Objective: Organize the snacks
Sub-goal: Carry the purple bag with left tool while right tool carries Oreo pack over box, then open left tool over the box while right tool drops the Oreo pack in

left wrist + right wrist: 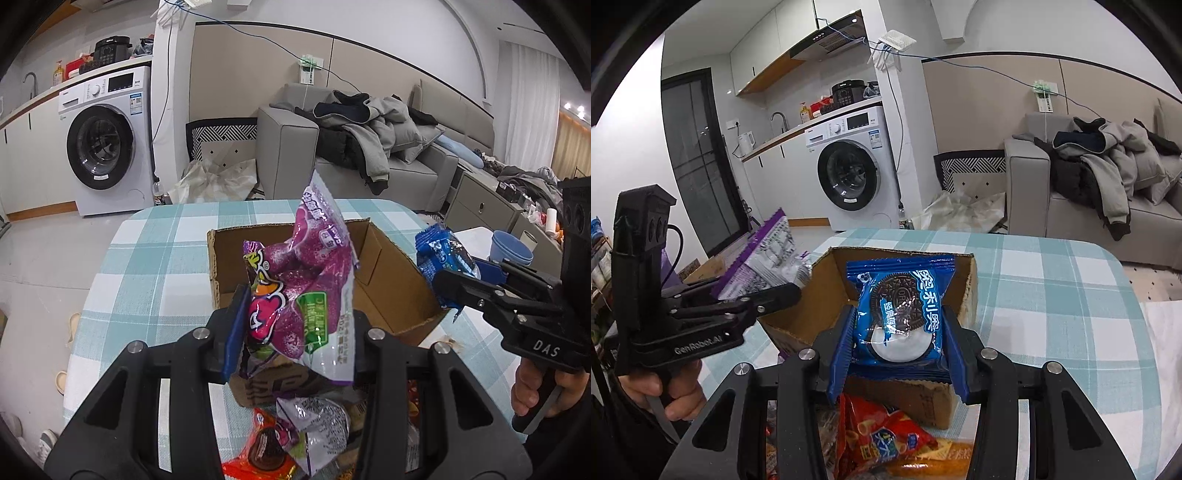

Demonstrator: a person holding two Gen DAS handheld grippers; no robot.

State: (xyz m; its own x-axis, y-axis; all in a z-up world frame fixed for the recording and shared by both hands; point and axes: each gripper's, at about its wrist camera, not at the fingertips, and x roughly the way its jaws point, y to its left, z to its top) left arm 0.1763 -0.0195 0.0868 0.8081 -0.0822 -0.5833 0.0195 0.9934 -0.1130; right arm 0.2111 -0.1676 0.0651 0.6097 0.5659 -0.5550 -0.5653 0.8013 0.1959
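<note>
My left gripper (pixel 295 325) is shut on a purple snack bag (pixel 306 280), held upright over the near edge of an open cardboard box (pixel 388 280) on the checked tablecloth (pixel 147 258). My right gripper (pixel 899 339) is shut on a blue Oreo packet (pixel 901 306), held above the same box (pixel 820 306). In the left wrist view the right gripper (pixel 448 286) shows at the right with the blue packet (pixel 439 254). In the right wrist view the left gripper (pixel 783 291) shows at the left with the purple bag (pixel 764 258). The box interior looks bare.
Loose snacks lie on the table near me: an orange-red packet (pixel 262 454), a silvery purple bag (pixel 317 424) and a red bag (pixel 882 435). Blue bowls (pixel 511 247) stand at the far right. A washing machine (pixel 107 140) and a grey sofa (pixel 351 155) lie beyond the table.
</note>
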